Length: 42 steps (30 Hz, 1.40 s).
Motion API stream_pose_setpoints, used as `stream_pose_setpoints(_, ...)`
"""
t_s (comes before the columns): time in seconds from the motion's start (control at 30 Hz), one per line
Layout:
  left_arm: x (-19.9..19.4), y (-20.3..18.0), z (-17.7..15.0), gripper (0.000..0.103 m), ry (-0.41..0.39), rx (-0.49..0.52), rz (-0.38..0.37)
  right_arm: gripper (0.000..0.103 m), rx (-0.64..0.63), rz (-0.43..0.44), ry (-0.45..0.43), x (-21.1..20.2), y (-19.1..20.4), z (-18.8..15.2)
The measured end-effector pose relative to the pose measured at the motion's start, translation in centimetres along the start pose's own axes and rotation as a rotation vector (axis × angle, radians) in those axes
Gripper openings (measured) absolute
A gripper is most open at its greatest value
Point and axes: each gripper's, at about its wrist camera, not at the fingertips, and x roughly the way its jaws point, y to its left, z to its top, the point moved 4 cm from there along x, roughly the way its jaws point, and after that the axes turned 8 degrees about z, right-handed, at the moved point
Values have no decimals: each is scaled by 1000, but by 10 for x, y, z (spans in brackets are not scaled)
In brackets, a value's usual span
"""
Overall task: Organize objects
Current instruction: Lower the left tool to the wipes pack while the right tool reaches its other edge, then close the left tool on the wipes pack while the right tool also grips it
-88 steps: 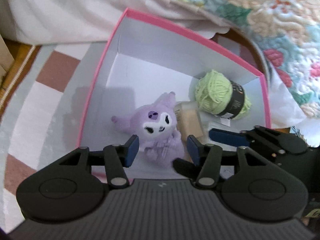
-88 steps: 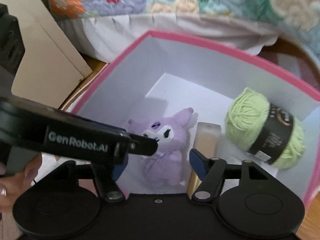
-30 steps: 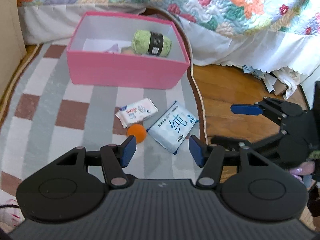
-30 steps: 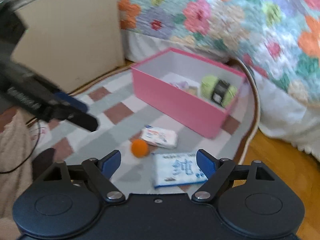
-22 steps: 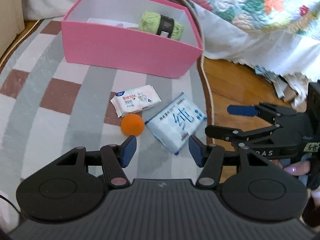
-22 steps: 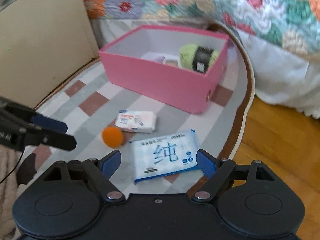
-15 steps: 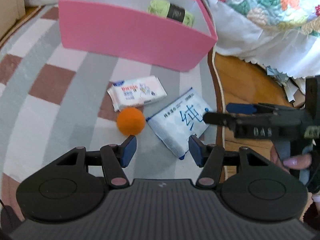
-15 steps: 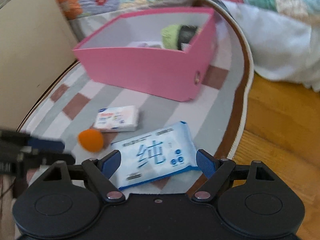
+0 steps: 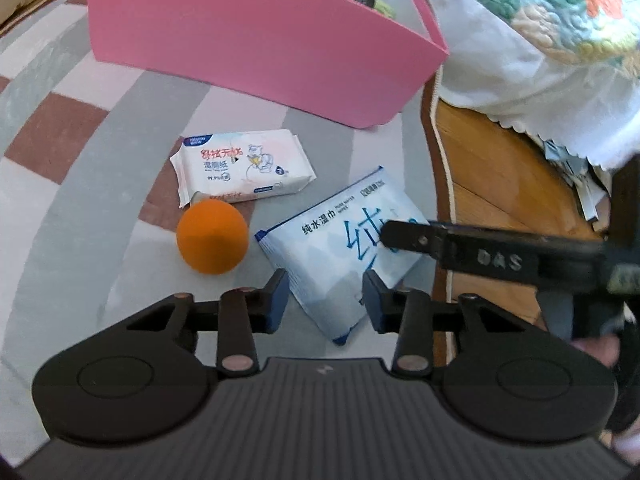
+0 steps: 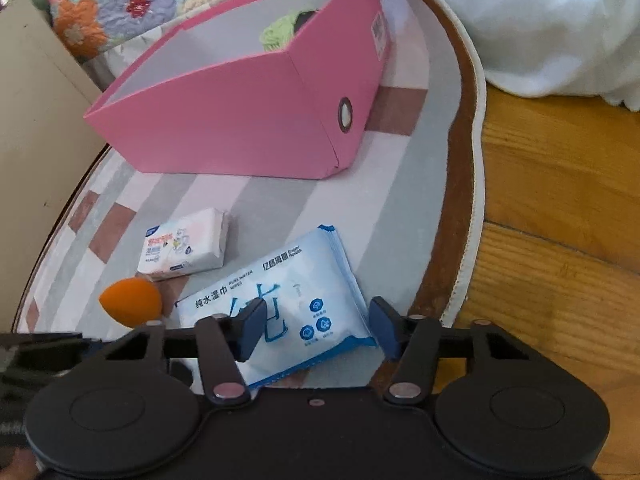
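Observation:
A blue wet-wipe pack [image 9: 340, 248] [image 10: 280, 308] lies on the rug. My right gripper [image 10: 316, 330] is open and low over it, jaws either side of its near end; its finger [image 9: 440, 242] crosses the left wrist view. My left gripper [image 9: 324, 300] is open and empty, just above the pack's near corner. An orange ball [image 9: 212, 240] [image 10: 132, 302] and a small white wipe pack [image 9: 240, 166] [image 10: 184, 246] lie to the left. The pink box [image 9: 240, 36] [image 10: 240, 120] behind holds green yarn [image 10: 280, 32].
The checked rug's curved brown-and-white edge [image 10: 468, 200] meets wood floor [image 10: 560, 220] on the right. A bed with a floral quilt [image 9: 560, 8] and white skirt stands behind. A beige panel [image 10: 28, 120] stands at the left.
Both grippers have left the box, pulled back, then dropped toward the rug. The right gripper has moved in over the blue wipe pack. Both remain open.

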Motion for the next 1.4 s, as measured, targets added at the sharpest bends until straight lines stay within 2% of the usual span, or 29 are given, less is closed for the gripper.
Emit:
stream_pose_setpoints(0.1, 5, 8, -2, 33, 5, -35, 7, 46, 42, 26, -17, -4, 1, -6)
stream_pose_setpoints(0.2, 2, 15, -5, 30, -5, -31, -2, 42, 86, 37, -39, -7, 3, -17)
stream_pose_setpoints(0.4, -10, 33, -18, 30, 1, -47, -24, 40, 74, 30, -34, -11, 25, -40)
stream_pose_setpoints(0.57, -14, 52, -15, 29, 37, -73, 11, 40, 55, 44, -1, -10, 49, -58)
stream_pose_setpoints(0.67, -15, 56, -14, 29, 19, -39, 24, 42, 64, 32, -3, -6, 55, -64)
stream_pose_setpoints(0.73, -14, 59, -14, 29, 11, -29, 3, 47, 73, 9, -10, -6, 56, -65)
stream_pose_setpoints(0.87, -15, 63, -14, 27, 4, -24, -35, 48, 78, -41, -22, -7, 61, -69)
stream_pose_setpoints(0.97, -13, 64, -14, 22, -3, -22, -47, 50, 40, -79, -4, -6, 65, -68)
stream_pose_setpoints(1.27, -11, 67, -12, 21, 13, -42, -79, 53, 4, -112, 66, 3, 75, -62)
stream_pose_setpoints(1.3, -12, 67, -13, 21, 12, -41, -77, 59, 10, -121, 74, 4, 74, -61)
stream_pose_setpoints(1.4, -12, 66, -13, 21, 8, -21, -73, 62, 4, -164, 99, 4, 75, -61)
